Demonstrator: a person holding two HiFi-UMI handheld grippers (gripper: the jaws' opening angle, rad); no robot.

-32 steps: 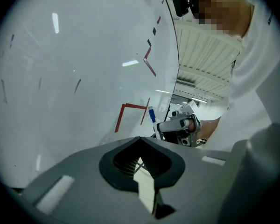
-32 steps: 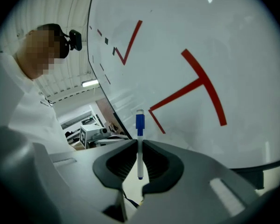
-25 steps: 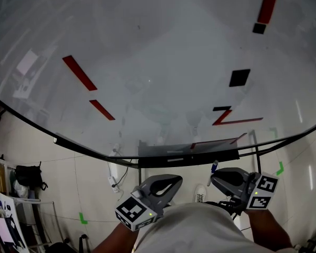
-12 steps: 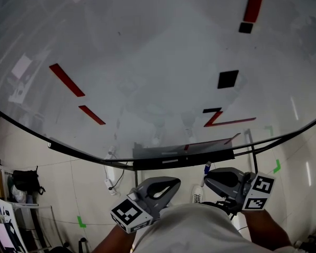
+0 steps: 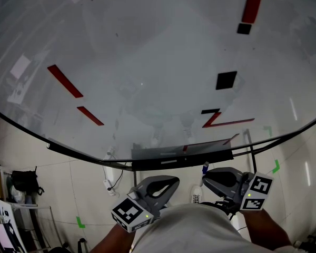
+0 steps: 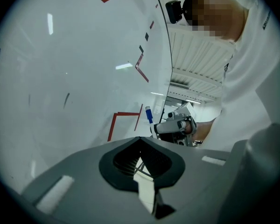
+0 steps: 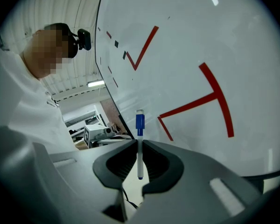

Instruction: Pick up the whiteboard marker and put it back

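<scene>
Head view: left gripper (image 5: pixel 168 179) and right gripper (image 5: pixel 206 174) below the whiteboard (image 5: pixel 147 62).
Left gripper view: jaws together, nothing held.
Right gripper view: jaws clamped on the upright whiteboard marker (image 7: pixel 139 125), blue cap uppermost, just before the whiteboard.

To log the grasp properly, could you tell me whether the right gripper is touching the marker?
Touching: in its own view, the right gripper pinches the marker between both jaws.

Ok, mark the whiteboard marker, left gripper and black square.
whiteboard marker (image 7: pixel 139 149), right gripper view, white barrel
left gripper (image 6: pixel 140 139), left gripper view, between fingertips
black square (image 5: pixel 226 80), head view, its centre
</scene>
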